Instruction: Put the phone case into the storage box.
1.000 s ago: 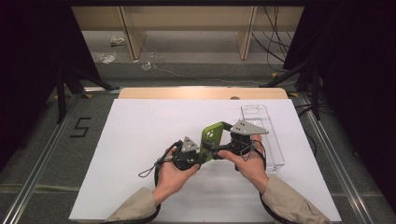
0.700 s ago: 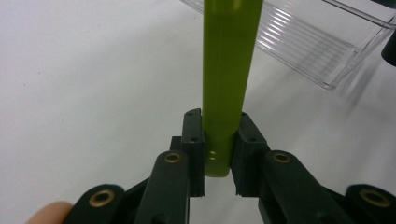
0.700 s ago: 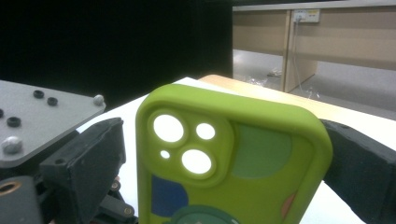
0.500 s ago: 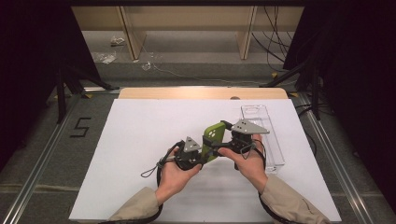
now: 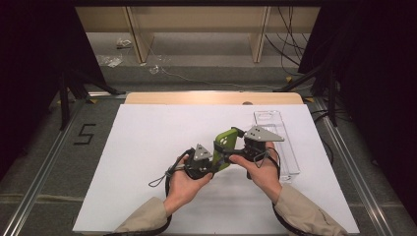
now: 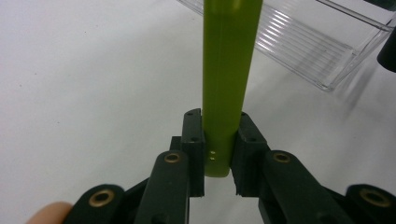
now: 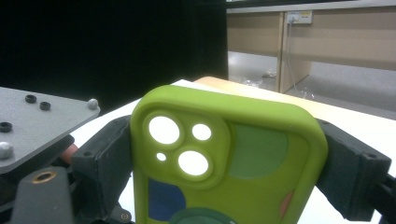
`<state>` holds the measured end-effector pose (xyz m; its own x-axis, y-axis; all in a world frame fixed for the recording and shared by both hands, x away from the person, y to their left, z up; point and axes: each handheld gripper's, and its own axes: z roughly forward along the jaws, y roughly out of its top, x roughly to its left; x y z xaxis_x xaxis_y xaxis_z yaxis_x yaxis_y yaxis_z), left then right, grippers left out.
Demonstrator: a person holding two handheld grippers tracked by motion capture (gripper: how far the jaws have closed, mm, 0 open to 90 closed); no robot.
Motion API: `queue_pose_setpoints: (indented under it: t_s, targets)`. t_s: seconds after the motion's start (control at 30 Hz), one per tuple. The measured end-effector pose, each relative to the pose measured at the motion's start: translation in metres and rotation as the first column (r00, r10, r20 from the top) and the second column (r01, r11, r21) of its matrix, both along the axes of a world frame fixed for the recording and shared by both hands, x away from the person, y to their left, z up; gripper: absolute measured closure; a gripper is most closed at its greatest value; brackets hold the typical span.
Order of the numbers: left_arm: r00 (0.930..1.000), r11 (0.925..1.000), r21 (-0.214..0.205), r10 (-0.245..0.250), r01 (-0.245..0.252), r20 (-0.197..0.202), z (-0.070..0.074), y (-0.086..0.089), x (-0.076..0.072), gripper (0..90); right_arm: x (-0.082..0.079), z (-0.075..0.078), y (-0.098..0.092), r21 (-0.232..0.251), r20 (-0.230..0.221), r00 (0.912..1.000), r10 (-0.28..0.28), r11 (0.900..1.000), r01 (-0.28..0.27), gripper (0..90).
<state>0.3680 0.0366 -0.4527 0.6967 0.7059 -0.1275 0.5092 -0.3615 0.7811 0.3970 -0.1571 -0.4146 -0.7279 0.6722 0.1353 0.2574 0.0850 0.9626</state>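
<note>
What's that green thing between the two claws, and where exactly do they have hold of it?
A green phone case. The left gripper pinches its thin bottom end front to back; the right gripper, whose fingers have just been closing, spans its camera end at the side edges.

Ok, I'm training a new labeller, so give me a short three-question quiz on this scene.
1. True or false: the left gripper grips the case by its thin edge.
2. In the high view, the clear tray lies: A) right of the case, B) left of the case, C) on the floor.
3. In the right gripper view, how many round cut-outs does the case's camera corner have?
Key: 1 true. 2 A. 3 four.
</note>
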Motion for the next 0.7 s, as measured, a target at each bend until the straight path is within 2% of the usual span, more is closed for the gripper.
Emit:
queue_pose_setpoints:
  t_s: [0.4, 0.57, 0.7]
  targets:
    - [0.9999, 1.0000, -0.005, -0.007, 0.007, 0.010, 0.0014, 0.0000, -0.0004, 76.5, -0.0007, 0.0023, -0.0008, 0.003, 0.013, 0.9998, 0.014, 0.9999, -0.014, 16.5]
    - [0.9992, 0.9998, 0.003, -0.020, 0.020, 0.035, 0.0028, 0.0003, -0.0009, 75.5, -0.0012, 0.0049, -0.0016, 0.001, 0.017, 0.9996, 0.021, 0.9998, -0.021, 16.8]
    - [0.9977, 0.9995, 0.009, -0.032, 0.031, 0.059, 0.0047, 0.0004, -0.0010, 66.0, -0.0014, 0.0066, -0.0025, -0.001, 0.020, 0.9994, 0.029, 0.9996, -0.029, 16.9]
